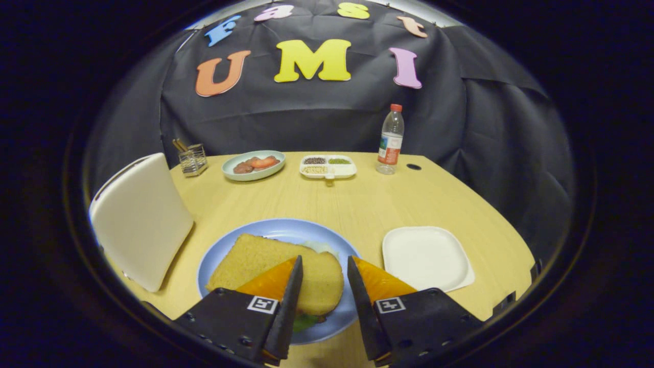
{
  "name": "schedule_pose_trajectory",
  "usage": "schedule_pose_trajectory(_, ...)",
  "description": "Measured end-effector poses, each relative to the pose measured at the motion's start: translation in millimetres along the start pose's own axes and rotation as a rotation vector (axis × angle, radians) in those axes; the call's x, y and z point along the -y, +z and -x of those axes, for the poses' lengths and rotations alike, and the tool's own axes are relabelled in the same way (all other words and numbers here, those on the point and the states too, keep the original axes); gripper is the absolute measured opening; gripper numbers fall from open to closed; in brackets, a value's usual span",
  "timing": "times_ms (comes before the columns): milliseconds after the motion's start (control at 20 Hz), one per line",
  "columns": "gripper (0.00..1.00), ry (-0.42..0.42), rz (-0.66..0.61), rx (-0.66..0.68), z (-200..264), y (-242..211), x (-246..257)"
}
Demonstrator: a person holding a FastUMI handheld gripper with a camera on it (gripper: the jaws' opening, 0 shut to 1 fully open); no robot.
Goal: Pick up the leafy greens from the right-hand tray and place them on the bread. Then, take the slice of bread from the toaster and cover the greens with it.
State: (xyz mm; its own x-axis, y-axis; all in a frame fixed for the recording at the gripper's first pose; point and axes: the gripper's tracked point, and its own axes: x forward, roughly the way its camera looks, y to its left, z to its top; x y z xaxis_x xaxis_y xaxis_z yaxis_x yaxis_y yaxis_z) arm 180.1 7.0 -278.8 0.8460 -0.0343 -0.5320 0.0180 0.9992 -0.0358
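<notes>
A slice of tan bread (265, 266) lies on top of the stack on the blue plate (286, 229). Bits of leafy green (305, 322) peek out under its near edge, and a pale leaf (321, 247) shows at its far edge. My gripper (325, 266) hovers just above the near end of the bread, open, with nothing held between its fingers. The white toaster (140, 220) stands to the left of the plate. The white square tray (426, 257) to the right of the plate holds nothing.
At the back of the wooden table (357, 204) stand a pale green plate of red food (254, 164), a white divided dish (328, 166), a water bottle (391, 140) and a wire holder (193, 159). A dark hole (414, 166) marks the tabletop by the bottle.
</notes>
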Motion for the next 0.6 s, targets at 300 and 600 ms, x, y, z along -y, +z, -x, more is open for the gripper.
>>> schedule_pose_trajectory(300, 0.93, 0.007, -0.044, 0.126, 50.0, 42.3, 1.0)
schedule_pose_trajectory(600, 0.96, -0.021, -0.114, 0.321, 131.2, 93.7, 19.9)
